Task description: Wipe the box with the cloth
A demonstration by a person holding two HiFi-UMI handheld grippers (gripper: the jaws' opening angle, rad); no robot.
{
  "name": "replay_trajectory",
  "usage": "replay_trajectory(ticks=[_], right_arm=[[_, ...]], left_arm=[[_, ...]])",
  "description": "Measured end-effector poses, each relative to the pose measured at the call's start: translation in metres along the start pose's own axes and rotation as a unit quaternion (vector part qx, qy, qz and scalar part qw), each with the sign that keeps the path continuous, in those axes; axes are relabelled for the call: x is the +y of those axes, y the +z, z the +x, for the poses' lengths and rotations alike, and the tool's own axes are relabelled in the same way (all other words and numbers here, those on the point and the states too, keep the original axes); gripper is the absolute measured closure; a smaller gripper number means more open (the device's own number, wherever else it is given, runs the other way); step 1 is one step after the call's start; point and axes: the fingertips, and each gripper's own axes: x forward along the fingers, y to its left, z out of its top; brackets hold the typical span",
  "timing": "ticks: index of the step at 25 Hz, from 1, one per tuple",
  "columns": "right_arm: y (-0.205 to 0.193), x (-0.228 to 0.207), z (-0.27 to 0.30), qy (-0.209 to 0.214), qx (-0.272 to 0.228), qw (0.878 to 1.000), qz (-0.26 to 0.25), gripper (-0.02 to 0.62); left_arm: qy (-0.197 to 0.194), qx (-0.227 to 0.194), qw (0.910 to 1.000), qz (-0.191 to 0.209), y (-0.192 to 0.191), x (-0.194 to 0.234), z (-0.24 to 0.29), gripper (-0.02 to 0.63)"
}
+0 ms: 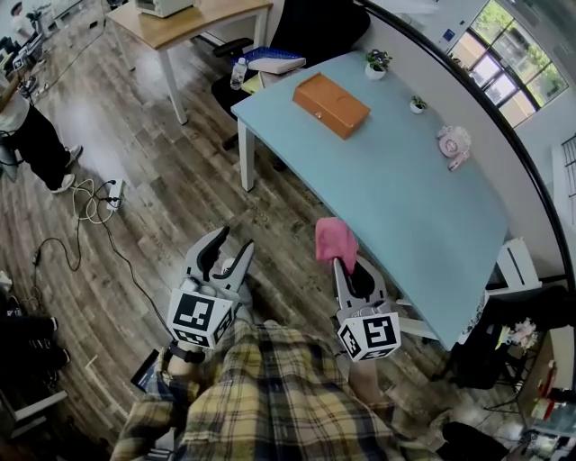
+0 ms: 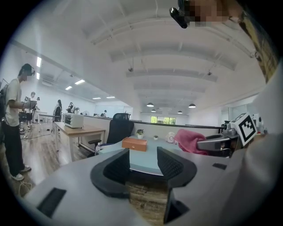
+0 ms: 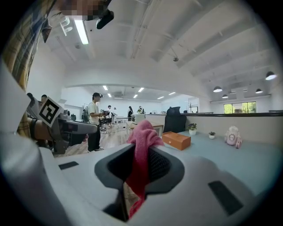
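An orange box [image 1: 331, 104] lies at the far end of the light blue table [image 1: 405, 216]; it also shows in the left gripper view [image 2: 134, 144] and in the right gripper view [image 3: 176, 140]. My right gripper [image 1: 342, 263] is shut on a pink cloth [image 1: 335, 239], which bunches up above the jaws [image 3: 142, 137] and hangs down between them. It hovers at the table's near left edge, well short of the box. My left gripper [image 1: 227, 257] hangs over the wooden floor left of the table, open and with nothing between its fingers [image 2: 119, 165].
Two small potted plants [image 1: 377, 63] and a pink toy [image 1: 454, 144] stand along the table's far side. A black chair [image 1: 315, 27], a bottle [image 1: 238, 72] and a wooden desk [image 1: 193, 22] lie beyond. Cables [image 1: 90, 203] cross the floor; a person [image 1: 36, 144] stands at left.
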Motion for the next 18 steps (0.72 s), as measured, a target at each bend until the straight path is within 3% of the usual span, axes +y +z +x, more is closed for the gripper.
replay_trajectory(ticks=[8,18], right_arm=[[0.028,0.000,0.098,-0.023,0.003,1.000,-0.002,0.525],[0.025,0.006,0.176,-0.053,0.034,0.998,0.016,0.525]], left_arm=[[-0.040,0.015,0.9990,0.011,0.026,0.077,0.068,0.411],[-0.071,0.040,0.9964,0.023,0.030,0.152,0.115,0.411]])
